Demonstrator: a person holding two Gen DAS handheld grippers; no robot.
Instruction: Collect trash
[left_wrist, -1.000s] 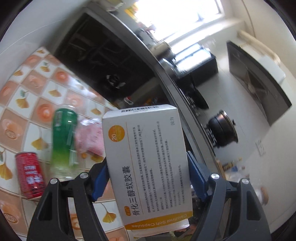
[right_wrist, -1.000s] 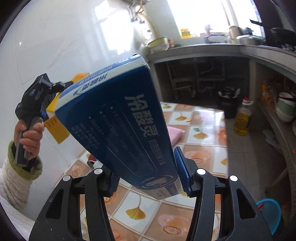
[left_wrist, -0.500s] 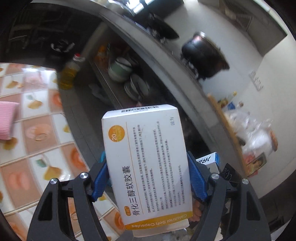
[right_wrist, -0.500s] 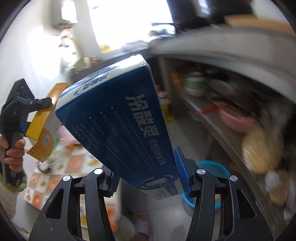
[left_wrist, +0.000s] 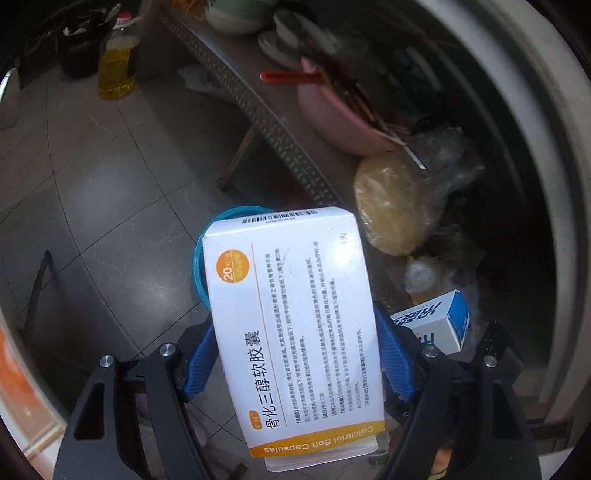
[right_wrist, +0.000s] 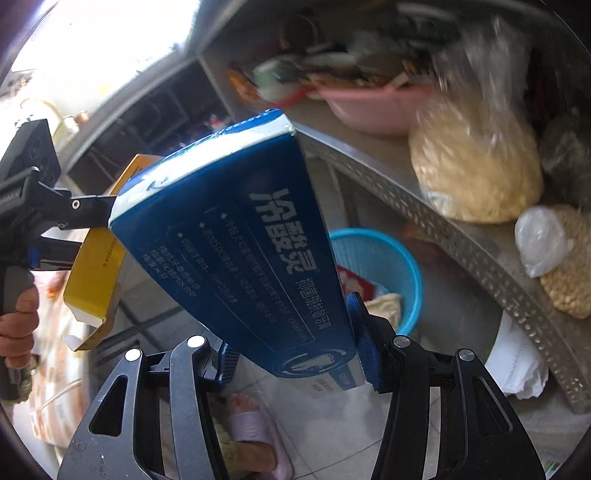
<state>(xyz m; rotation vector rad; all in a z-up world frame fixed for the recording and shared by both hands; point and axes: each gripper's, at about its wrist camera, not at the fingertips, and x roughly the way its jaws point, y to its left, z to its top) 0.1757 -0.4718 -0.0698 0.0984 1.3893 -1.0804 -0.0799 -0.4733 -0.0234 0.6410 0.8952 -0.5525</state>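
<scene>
Two cartons clamped above the floor near a blue bin

A white-and-orange carton (left_wrist: 295, 317) is clamped in the left tongs (left_wrist: 291, 365); a glossy blue carton (right_wrist: 240, 254) is clamped in the right tongs (right_wrist: 295, 365). A ribbed blue plastic bin (right_wrist: 388, 266) is seen below on the grey tiled floor (left_wrist: 110, 192), beside a perforated metal shelf (right_wrist: 461, 236).

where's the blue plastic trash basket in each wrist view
Left wrist: the blue plastic trash basket is centre-left, only its rim arc showing behind the white and orange capsule box.
Right wrist: centre-right, on the floor behind the dark blue carton; basket.
Shared landmark: the perforated metal shelf edge.
</scene>
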